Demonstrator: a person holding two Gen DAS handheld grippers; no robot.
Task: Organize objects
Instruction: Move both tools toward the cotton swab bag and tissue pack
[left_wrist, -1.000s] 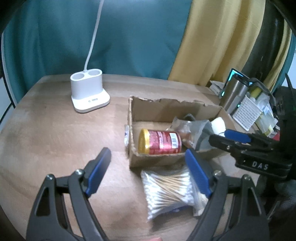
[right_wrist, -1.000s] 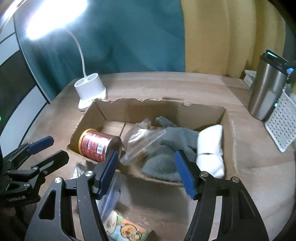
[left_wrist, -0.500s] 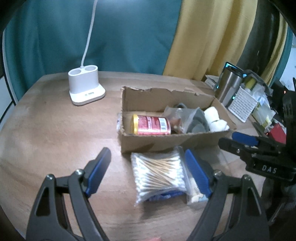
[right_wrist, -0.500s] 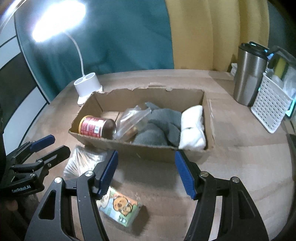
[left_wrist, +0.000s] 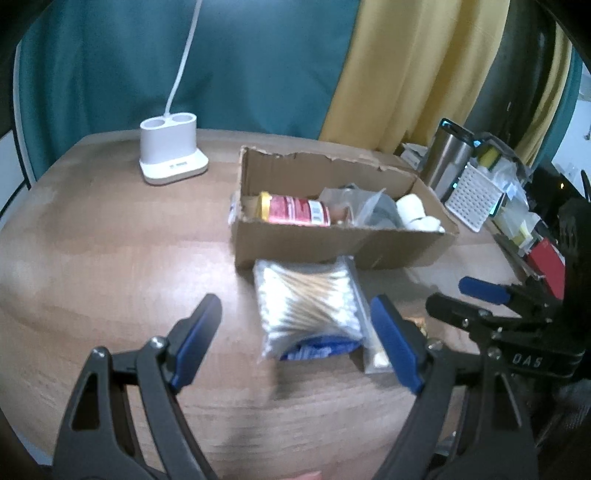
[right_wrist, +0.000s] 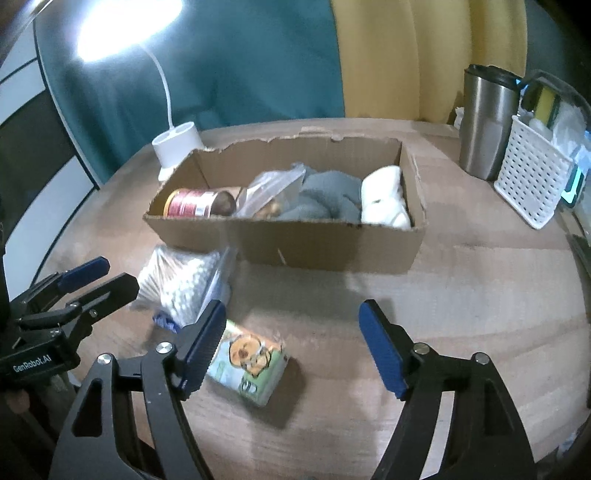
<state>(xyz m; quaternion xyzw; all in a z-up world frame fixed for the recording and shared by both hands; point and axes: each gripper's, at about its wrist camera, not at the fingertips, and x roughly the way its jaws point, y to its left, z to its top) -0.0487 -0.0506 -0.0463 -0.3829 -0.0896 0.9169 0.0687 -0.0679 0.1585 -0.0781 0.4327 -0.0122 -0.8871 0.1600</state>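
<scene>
Right gripper (right_wrist: 291, 332): jaws had just been opening, stood wide, nothing between the pads. It hung above bare wooden table (right_wrist: 461, 295), with a small tissue pack (right_wrist: 249, 363) printed with a cartoon animal, green and white wrapper, lying flat just beside its left finger.

Left gripper (left_wrist: 295, 328): jaws stood wide apart, nothing gripped. A clear bag of cotton swabs (left_wrist: 308, 314), wooden sticks, white tips, blue label at the near end, lay flat on the table ahead of the gap, not touching the pads.

The bag's far edge sat against the front wall of the cardboard box (right_wrist: 317, 247). Inside, left to right: red-labelled jar (right_wrist: 195, 206) on its side, crumpled clear plastic bag (right_wrist: 271, 188), grey cloth (right_wrist: 325, 199), white roll (right_wrist: 384, 201).

Further back: white lamp base (left_wrist: 171, 155) at left, steel tumbler (right_wrist: 485, 125) and white perforated basket (right_wrist: 532, 181) at right.
</scene>
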